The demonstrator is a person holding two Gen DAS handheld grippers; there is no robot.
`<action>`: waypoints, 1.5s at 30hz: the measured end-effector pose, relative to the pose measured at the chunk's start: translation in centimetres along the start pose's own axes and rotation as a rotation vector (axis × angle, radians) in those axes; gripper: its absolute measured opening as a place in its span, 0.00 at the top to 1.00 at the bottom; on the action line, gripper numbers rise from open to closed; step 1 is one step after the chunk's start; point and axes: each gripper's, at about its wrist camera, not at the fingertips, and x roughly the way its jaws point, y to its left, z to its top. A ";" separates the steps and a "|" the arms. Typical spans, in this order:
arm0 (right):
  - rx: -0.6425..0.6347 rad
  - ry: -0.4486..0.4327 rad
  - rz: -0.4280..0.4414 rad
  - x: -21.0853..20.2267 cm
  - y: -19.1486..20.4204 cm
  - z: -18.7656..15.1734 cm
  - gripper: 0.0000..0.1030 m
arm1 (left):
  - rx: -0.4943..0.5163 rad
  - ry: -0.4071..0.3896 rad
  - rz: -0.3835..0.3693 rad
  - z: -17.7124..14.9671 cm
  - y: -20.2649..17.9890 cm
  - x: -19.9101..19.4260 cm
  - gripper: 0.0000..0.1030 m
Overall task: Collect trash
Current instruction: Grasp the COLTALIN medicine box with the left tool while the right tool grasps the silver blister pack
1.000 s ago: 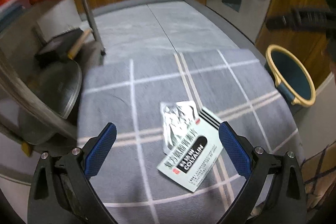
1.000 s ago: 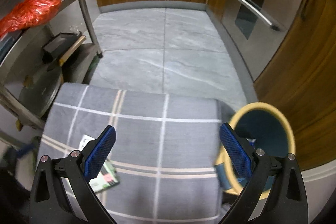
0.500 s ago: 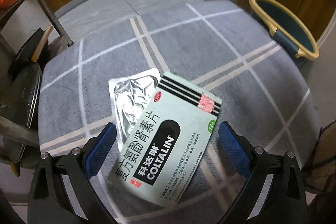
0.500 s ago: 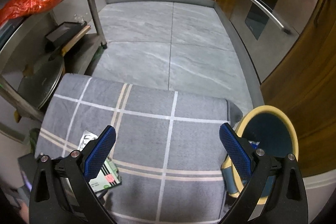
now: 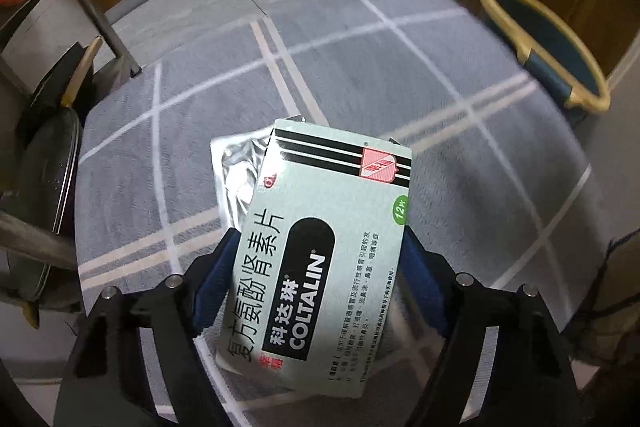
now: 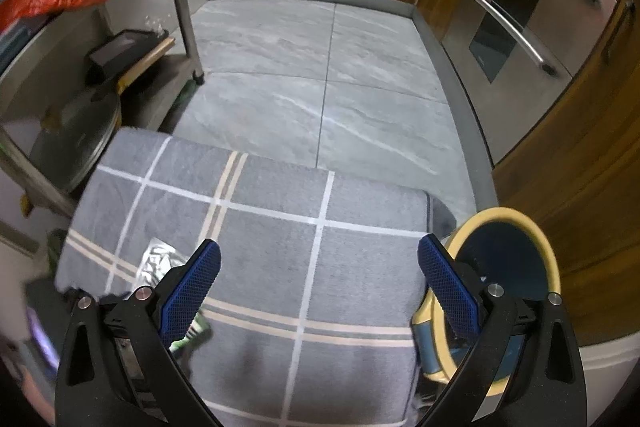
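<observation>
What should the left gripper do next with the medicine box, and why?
Probably lift the box off the cloth and carry it toward the bin. The left gripper has just been closing, and its pads now sit against both sides of the box. The bin stands open beside the cloth; the foil stays for later.

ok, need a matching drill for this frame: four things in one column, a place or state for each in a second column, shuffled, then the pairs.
Things:
1. pale green cardboard medicine box
2. crumpled silver foil blister sheet
3. dark blue bin with a yellow rim
4. right gripper

Places or states:
A. on the floor beside the grey checked cloth
B. open, nothing between its pads
C. between the blue pads of the left gripper
D. partly under the box

Pairs: 1-C, 2-D, 3-A, 4-B
</observation>
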 end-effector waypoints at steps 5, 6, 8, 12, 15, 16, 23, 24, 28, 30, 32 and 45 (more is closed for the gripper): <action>-0.012 0.031 0.002 0.9 0.5 -0.4 0.05 | -0.097 -0.043 0.000 0.6 1.8 -2.3 0.26; -0.008 0.040 0.009 1.0 0.6 -0.4 0.05 | -0.128 -0.060 0.018 0.8 2.7 -3.1 0.26; 0.014 0.070 0.039 1.6 0.8 -0.7 0.05 | -0.169 -0.079 0.046 1.4 4.5 -4.0 0.26; 0.116 0.150 0.117 3.3 1.5 -1.6 0.05 | -0.237 -0.120 0.083 2.1 7.4 -6.1 0.26; 0.131 0.189 0.147 4.5 3.0 -2.4 0.05 | -0.246 -0.127 0.096 2.9 9.3 -7.8 0.26; 0.112 0.194 0.144 5.1 3.9 -2.8 0.05 | -0.231 -0.123 0.101 3.2 9.8 -8.3 0.26; 0.048 0.201 0.161 7.5 8.2 -3.7 0.05 | -0.253 -0.175 0.121 3.6 13.9 -10.5 0.26; 0.044 0.199 0.172 7.8 9.3 -4.0 0.05 | -0.280 -0.172 0.103 3.4 14.3 -10.3 0.26; 0.039 0.203 0.195 8.8 11.9 -4.6 0.05 | -0.343 -0.167 0.081 3.3 15.8 -9.6 0.26; 0.055 0.209 0.198 9.4 12.6 -4.9 0.05 | -0.335 -0.167 0.089 3.2 15.9 -9.5 0.26; 0.076 0.214 0.190 10.0 13.2 -5.1 0.05 | -0.337 -0.169 0.086 3.0 15.9 -9.5 0.26; -0.071 0.199 0.174 11.5 17.8 -6.4 0.09 | -0.295 -0.167 0.069 3.8 15.3 -9.0 0.26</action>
